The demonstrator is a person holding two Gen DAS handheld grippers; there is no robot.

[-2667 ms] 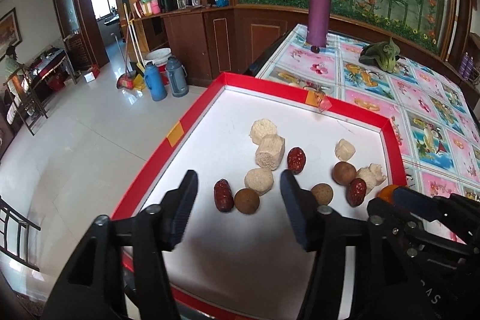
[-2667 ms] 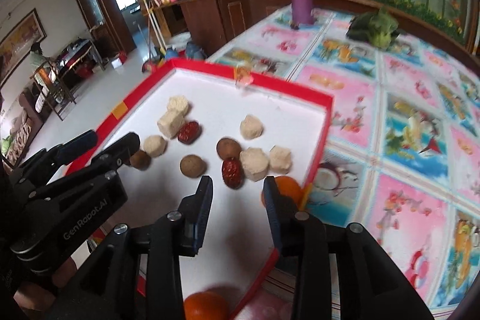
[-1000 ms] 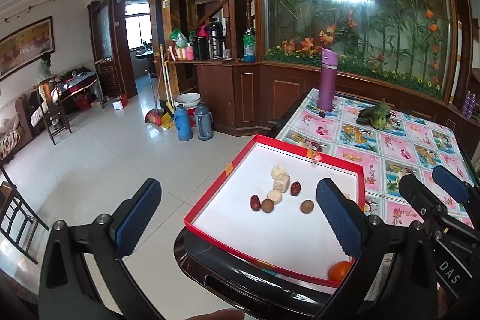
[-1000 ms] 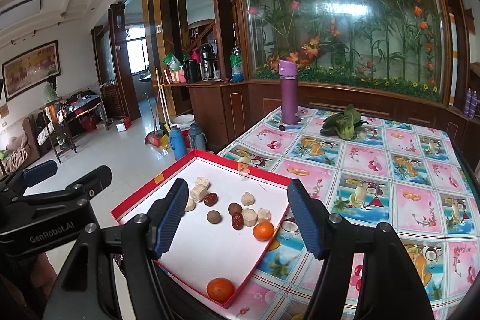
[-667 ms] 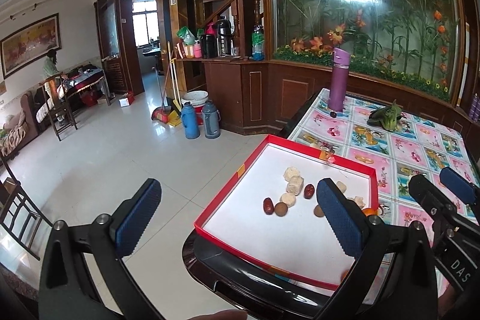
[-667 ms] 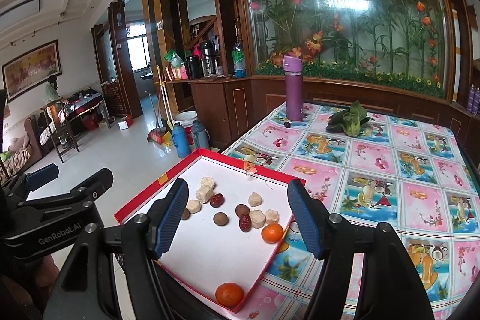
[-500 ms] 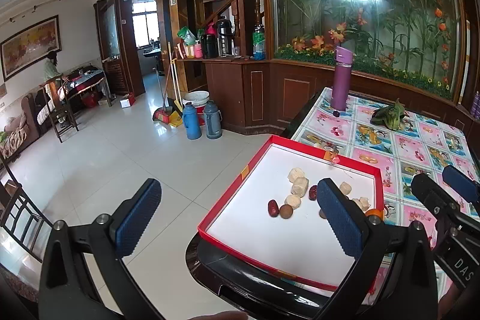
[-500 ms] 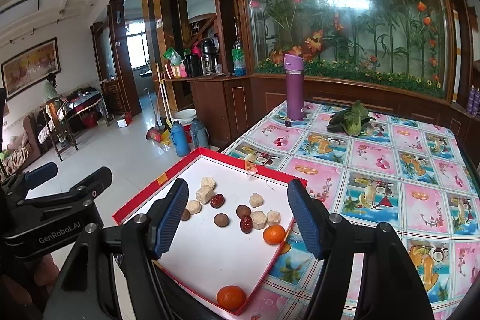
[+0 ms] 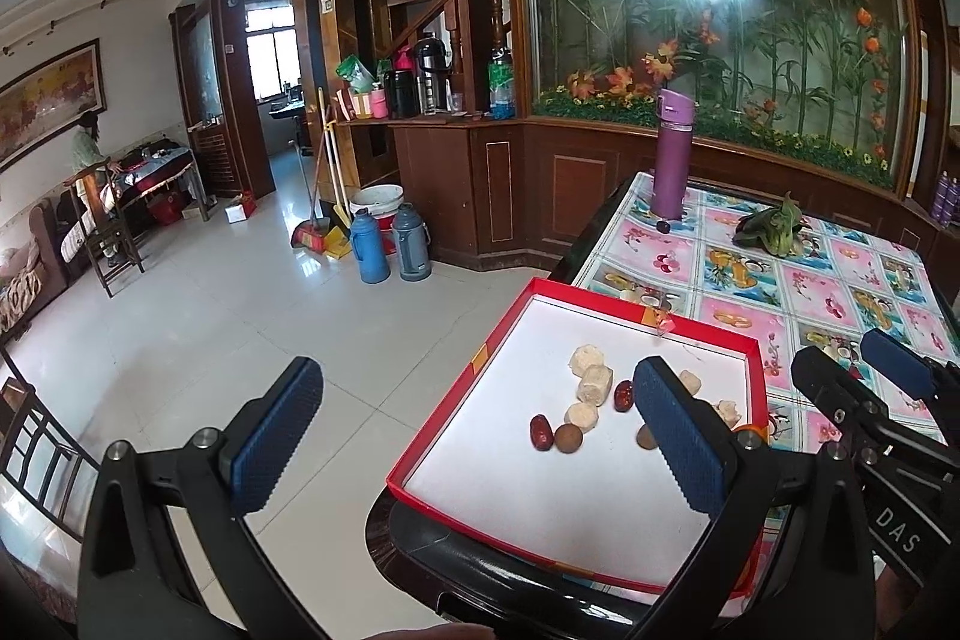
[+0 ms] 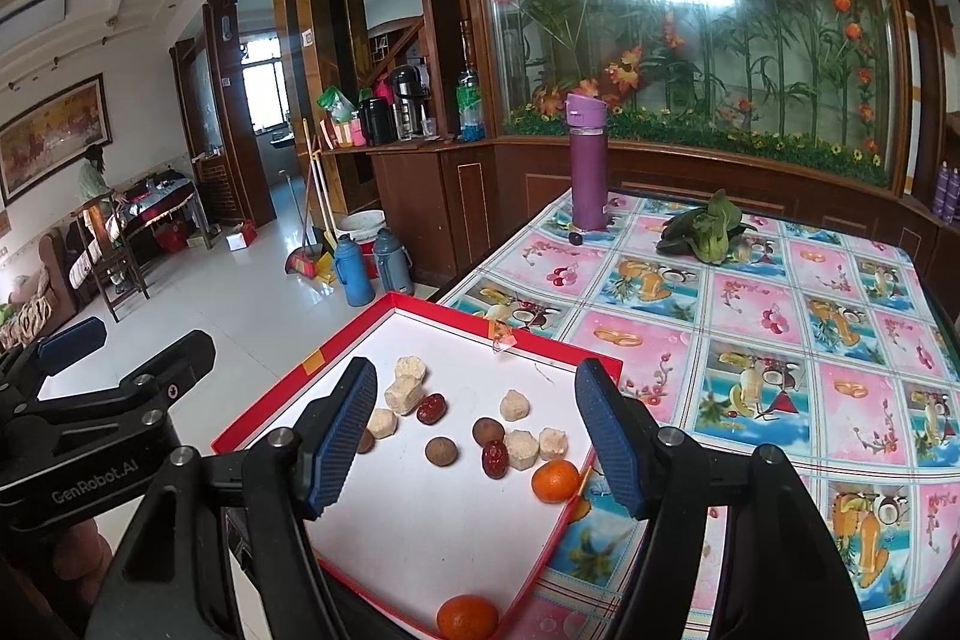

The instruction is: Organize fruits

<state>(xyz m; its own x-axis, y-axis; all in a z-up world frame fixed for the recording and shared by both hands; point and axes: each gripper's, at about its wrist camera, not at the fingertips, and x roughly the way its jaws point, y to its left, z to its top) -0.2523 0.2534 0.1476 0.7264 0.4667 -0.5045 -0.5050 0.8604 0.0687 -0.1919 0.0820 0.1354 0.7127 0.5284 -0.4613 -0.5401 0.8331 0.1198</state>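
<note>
red tray (image 10: 543,568) overhanging table edge (image 10: 474,274)

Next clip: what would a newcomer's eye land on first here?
The red-rimmed tray at the table's near corner, scattered with red dates, brown longans, pale chunks and two tangerines. Behind stands a purple flask before the flower mural. Both the left gripper and right gripper hang open above.

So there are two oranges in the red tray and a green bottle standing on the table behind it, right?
Not quite: the bottle is purple, not green, as the right wrist view shows. The rest holds: two oranges lie in the red tray, and the bottle stands on the table behind it.
</note>
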